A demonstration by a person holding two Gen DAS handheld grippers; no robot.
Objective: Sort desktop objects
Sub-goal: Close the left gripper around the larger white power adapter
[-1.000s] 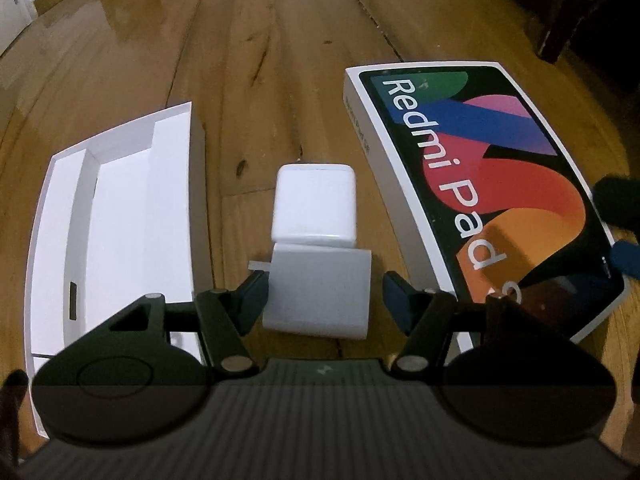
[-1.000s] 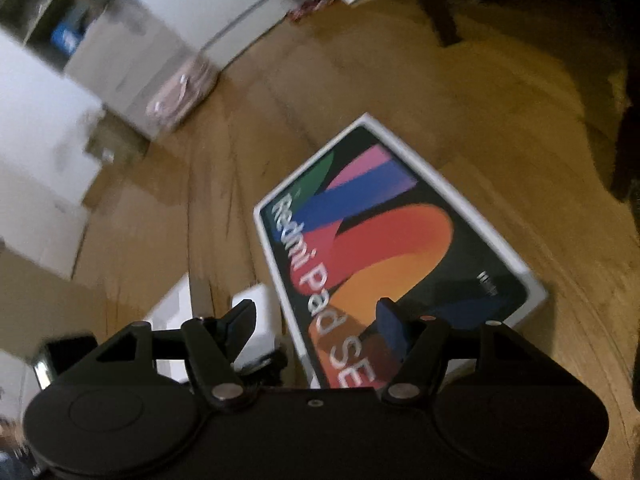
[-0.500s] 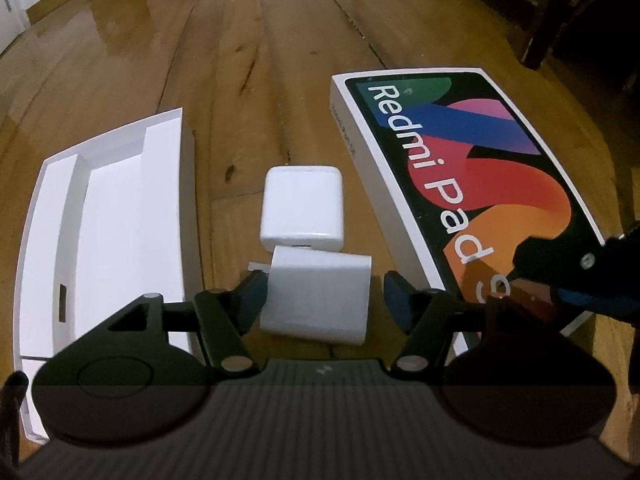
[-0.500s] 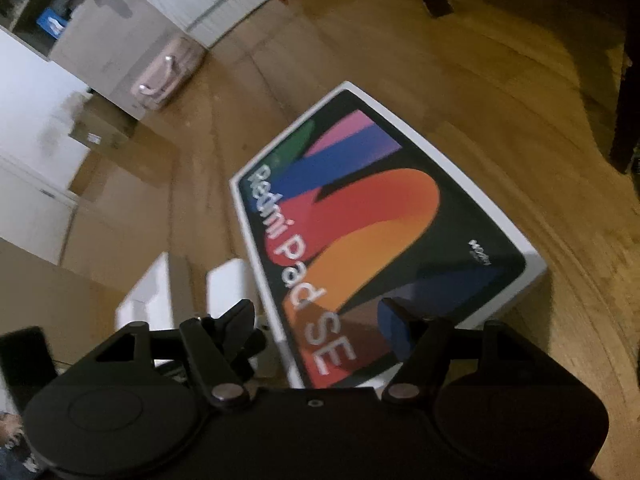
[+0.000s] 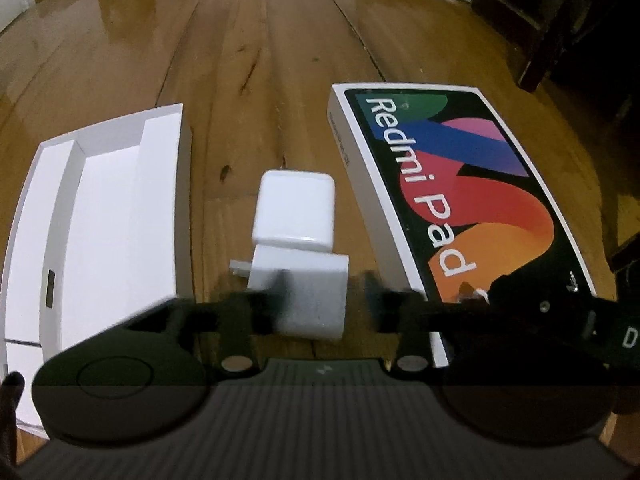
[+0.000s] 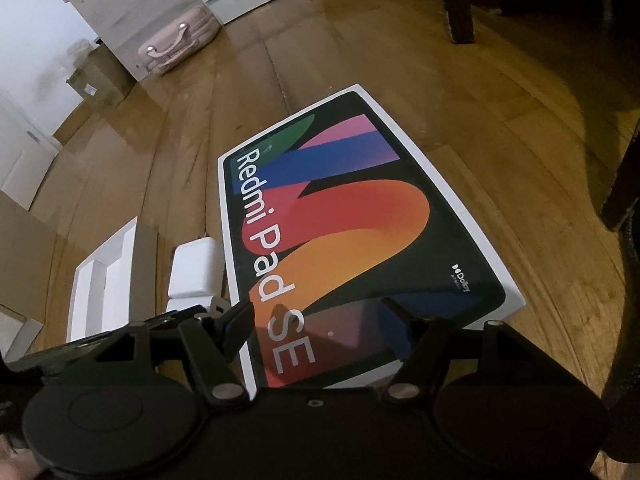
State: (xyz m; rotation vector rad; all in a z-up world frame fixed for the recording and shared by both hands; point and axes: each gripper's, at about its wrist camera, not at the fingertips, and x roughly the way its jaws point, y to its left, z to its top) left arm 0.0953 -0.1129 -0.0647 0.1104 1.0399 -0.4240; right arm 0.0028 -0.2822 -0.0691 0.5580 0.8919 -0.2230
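Two white chargers lie on the wooden surface: the near one [image 5: 310, 292] with prongs pointing left, the far one [image 5: 294, 210] touching it behind. My left gripper [image 5: 320, 292] is open, its fingers on either side of the near charger. A white open box tray [image 5: 100, 216] lies to the left. The Redmi Pad SE box lid [image 5: 460, 184] lies to the right. My right gripper [image 6: 316, 320] is open and empty, hovering over the near end of the lid [image 6: 340, 240]. The far charger [image 6: 196, 268] and the tray [image 6: 104, 280] show at the left of the right wrist view.
Dark furniture legs [image 6: 460, 4] stand at the back right. A pink suitcase [image 6: 176, 48] and cardboard boxes [image 6: 100, 80] sit far off at the back left. Bare wooden surface [image 5: 260, 60] lies beyond the chargers.
My left gripper has moved forward, its fingers now flanking the near charger. My right gripper has swung in low over the near end of the lid.
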